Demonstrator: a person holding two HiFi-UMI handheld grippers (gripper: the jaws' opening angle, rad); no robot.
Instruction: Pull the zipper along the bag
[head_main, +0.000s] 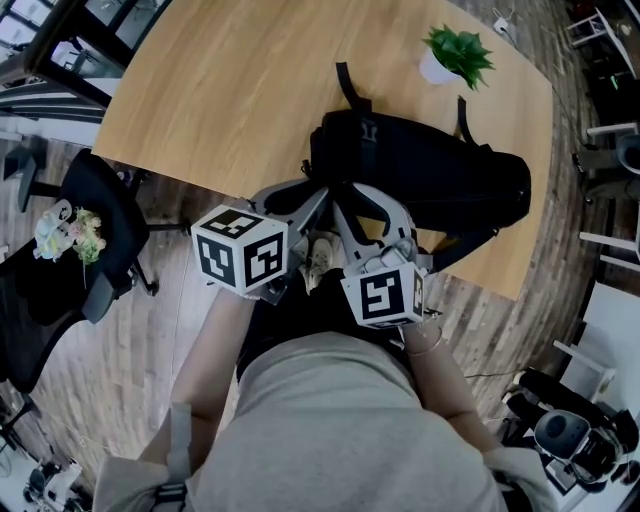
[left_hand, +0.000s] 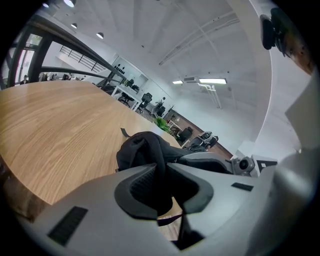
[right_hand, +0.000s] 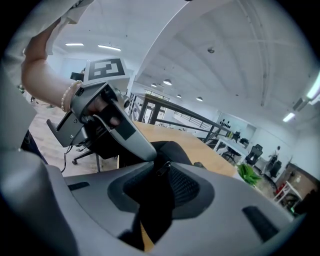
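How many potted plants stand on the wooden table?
1: the potted plant near the table's far right edge, beyond the black bag. None seems hidden.

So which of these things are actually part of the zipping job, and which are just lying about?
Part of the job:
black fabric backpack
small metal zipper pull, gripped by the right gripper
left gripper, pinching the backpack's fabric

Just lying about:
green potted plant in a white pot
black office chair
the light wooden table merely bears the backpack
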